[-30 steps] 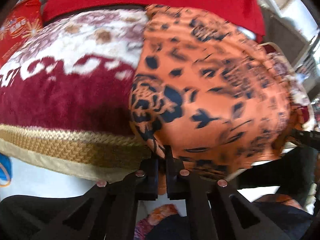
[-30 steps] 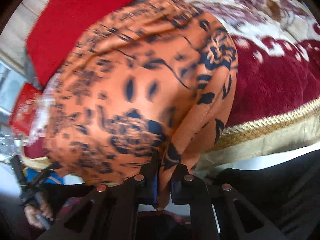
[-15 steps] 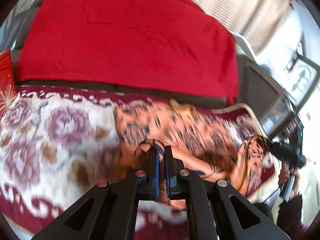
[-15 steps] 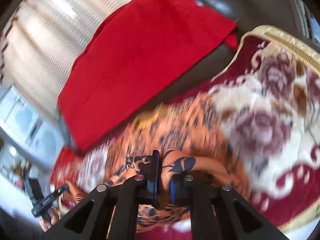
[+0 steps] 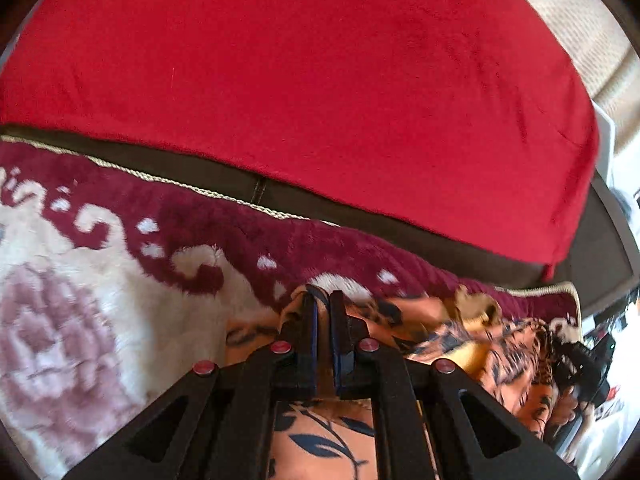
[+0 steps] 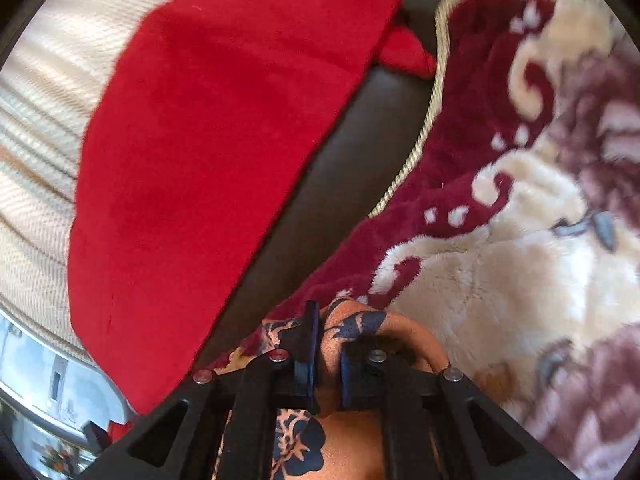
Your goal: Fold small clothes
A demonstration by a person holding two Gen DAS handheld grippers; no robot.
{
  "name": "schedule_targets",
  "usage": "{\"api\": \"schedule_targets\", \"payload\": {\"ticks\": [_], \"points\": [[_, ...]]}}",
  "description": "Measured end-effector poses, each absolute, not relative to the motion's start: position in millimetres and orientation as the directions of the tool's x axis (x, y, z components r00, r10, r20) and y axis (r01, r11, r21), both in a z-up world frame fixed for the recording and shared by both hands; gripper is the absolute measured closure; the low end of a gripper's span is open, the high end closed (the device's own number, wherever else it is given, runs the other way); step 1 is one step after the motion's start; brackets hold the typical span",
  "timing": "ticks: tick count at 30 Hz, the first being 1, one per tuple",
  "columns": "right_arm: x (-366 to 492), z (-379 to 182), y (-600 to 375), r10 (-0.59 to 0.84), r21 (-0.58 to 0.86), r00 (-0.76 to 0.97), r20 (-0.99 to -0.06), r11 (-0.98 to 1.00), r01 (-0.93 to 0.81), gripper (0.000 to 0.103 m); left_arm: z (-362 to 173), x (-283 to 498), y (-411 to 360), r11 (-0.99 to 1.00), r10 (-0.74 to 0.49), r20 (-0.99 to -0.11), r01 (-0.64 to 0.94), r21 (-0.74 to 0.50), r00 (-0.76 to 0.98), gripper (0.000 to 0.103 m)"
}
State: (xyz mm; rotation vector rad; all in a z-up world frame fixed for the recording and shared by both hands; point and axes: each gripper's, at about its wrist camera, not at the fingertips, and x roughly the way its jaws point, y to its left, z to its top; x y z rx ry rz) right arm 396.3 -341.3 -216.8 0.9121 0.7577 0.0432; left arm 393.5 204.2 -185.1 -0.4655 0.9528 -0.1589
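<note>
An orange garment with a dark leaf and animal print [image 5: 448, 336] lies on the plush maroon and cream blanket [image 5: 100, 304]. My left gripper [image 5: 322, 300] is shut on one edge of the garment, low over the blanket near its far border. My right gripper [image 6: 326, 316] is shut on another edge of the same garment [image 6: 360, 322], also near the blanket's far border [image 6: 436, 96]. The right gripper shows at the far right of the left wrist view [image 5: 580, 368]. Most of the garment is hidden under the grippers.
A red cloth [image 5: 304, 64] drapes the dark sofa back [image 5: 400, 224] just beyond the blanket; it also shows in the right wrist view [image 6: 208, 140]. A beige striped curtain [image 6: 36, 120] hangs behind the sofa.
Both grippers carried the garment's held edge away from the near blanket edge and forward toward the sofa back. The cloth, once hanging wide before the cameras, now lies low on the blanket.
</note>
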Motion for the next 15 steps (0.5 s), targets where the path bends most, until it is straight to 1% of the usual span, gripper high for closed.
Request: {"api": "schedule_targets", "payload": {"ticks": [2,3,5,6,7,8,9,11,12,13,14,15], "points": [[406.7,-229.6,-347.6,0.363,0.753,0.738,-0.57,0.589,0.292,0.093,-192.4,398.6,208.1,0.875,-0.333,-0.737,-0.098,-0.473,0.588,0.093],[410.4,-235.8,-351.0,0.374,0.769,0.738,-0.561,0.564,0.299,0.093,-194.2,400.5,215.1,0.869,-0.307,-0.728,-0.132,-0.477,0.613,0.093],[410.4,-239.9,-353.8,0.384,0.79,0.748,-0.542,0.537,0.296,0.093,-191.8,399.3,230.1,0.853,-0.256,-0.714,-0.195,-0.484,0.651,0.083],[408.5,-239.0,-354.8,0.387,0.797,0.754,-0.531,0.531,0.288,0.093,-188.8,393.6,243.1,0.822,-0.256,-0.684,-0.218,-0.526,0.682,0.081],[406.1,-235.5,-356.2,0.387,0.799,0.76,-0.522,0.533,0.278,0.093,-185.0,385.9,253.5,0.798,-0.252,-0.663,-0.236,-0.555,0.705,0.076],[403.3,-230.9,-358.0,0.381,0.798,0.767,-0.516,0.539,0.27,0.093,-180.5,377.7,259.6,0.791,-0.236,-0.658,-0.252,-0.557,0.715,0.069],[396.8,-223.0,-360.6,0.368,0.8,0.784,-0.499,0.544,0.254,0.093,-175.3,369.4,261.9,0.802,-0.212,-0.666,-0.262,-0.537,0.715,0.065],[384.2,-214.4,-366.9,0.354,0.812,0.811,-0.465,0.536,0.232,0.091,-166.1,353.3,257.1,0.84,-0.182,-0.706,-0.265,-0.474,0.684,0.048],[376.7,-209.0,-368.2,0.345,0.812,0.819,-0.458,0.537,0.229,0.079,-164.0,343.6,252.7,0.854,-0.175,-0.729,-0.268,-0.447,0.661,0.046],[367.6,-203.4,-370.1,0.322,0.804,0.827,-0.46,0.547,0.234,0.044,-164.2,335.2,248.8,0.862,-0.177,-0.742,-0.262,-0.434,0.647,0.044],[360.4,-201.2,-371.0,0.303,0.798,0.833,-0.462,0.553,0.241,0.02,-164.5,324.3,242.9,0.871,-0.184,-0.748,-0.247,-0.425,0.637,0.04],[346.0,-197.3,-376.6,0.259,0.799,0.856,-0.448,0.546,0.253,0.001,-165.6,311.2,237.7,0.882,-0.187,-0.758,-0.232,-0.409,0.625,0.037]]}}
